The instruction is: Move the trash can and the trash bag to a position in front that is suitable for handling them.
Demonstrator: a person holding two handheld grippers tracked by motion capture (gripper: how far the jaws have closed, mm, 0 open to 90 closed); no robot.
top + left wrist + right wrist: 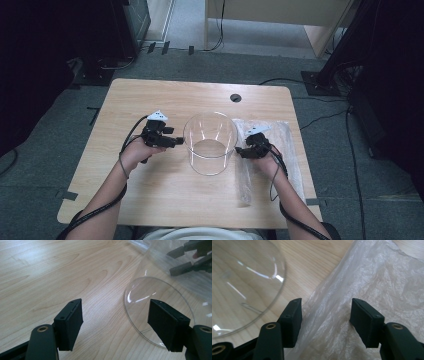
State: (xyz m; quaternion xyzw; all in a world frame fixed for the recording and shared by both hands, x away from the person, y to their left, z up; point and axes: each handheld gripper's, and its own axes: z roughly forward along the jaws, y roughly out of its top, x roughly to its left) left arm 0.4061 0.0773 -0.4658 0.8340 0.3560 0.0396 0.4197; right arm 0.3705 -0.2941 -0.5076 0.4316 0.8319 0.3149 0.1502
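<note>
Wooden table (165,200): glass container (210,142) between tools, plastic bag (280,145) rightward.

Table (165,190) light wood grain; container (210,142) clear; bag (372,277) translucent, milky; gripper jaws black; floor (45,170) grey carpet.

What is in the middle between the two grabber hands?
A clear round container stands on the table between the left gripper and the right gripper, seen in the high view.

Both grippers (178,142) (239,150) low, jaws prob. apart
</note>
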